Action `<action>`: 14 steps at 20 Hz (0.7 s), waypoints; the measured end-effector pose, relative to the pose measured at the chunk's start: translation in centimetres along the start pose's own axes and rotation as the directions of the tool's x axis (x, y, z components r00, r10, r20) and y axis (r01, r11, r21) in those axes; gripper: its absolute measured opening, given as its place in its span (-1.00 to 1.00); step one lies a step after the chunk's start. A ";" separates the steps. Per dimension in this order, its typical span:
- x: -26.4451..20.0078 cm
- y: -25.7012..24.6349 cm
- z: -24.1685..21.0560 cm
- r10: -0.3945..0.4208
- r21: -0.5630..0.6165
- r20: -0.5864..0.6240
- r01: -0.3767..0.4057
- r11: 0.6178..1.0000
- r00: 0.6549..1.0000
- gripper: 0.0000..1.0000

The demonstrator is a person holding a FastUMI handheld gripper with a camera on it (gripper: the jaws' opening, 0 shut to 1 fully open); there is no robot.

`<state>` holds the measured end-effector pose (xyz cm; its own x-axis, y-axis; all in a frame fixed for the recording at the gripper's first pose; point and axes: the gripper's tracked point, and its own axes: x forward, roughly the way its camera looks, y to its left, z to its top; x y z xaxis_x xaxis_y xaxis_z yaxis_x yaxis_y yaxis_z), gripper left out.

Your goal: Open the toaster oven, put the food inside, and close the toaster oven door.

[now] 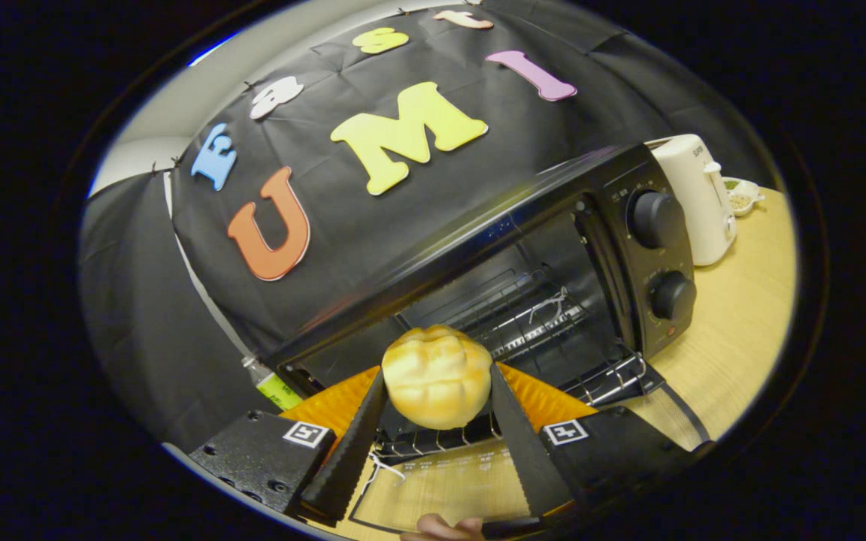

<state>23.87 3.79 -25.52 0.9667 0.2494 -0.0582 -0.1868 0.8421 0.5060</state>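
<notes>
A pale yellow bread roll (437, 376) sits clamped between my two fingers, with the gripper (437, 387) shut on it. Just beyond it stands the black toaster oven (553, 225), its door (448, 481) folded down flat under the fingers and its cavity open. The wire rack (531, 315) shows inside, partly pulled forward. The roll hangs above the front of the rack, at the mouth of the oven. Two round knobs (658, 218) sit on the oven's right panel.
A white kettle (700, 195) stands to the right of the oven on the wooden table (734, 330), with a small white dish (741, 197) behind it. A bottle with a green label (271, 387) is at the oven's left. A fingertip (440, 527) shows below the door.
</notes>
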 end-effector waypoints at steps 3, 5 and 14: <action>0.7 -0.2 0.6 -0.016 -0.020 0.003 0.016 1.000 1.000 0.78; 0.9 0.1 1.1 -0.034 -0.011 0.028 0.035 0.999 0.999 0.80; -3.3 0.3 2.8 -0.058 -0.040 0.042 0.060 0.997 0.997 1.00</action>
<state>21.11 1.85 -22.74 0.9824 0.1795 -0.0515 -0.1352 0.8739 0.4669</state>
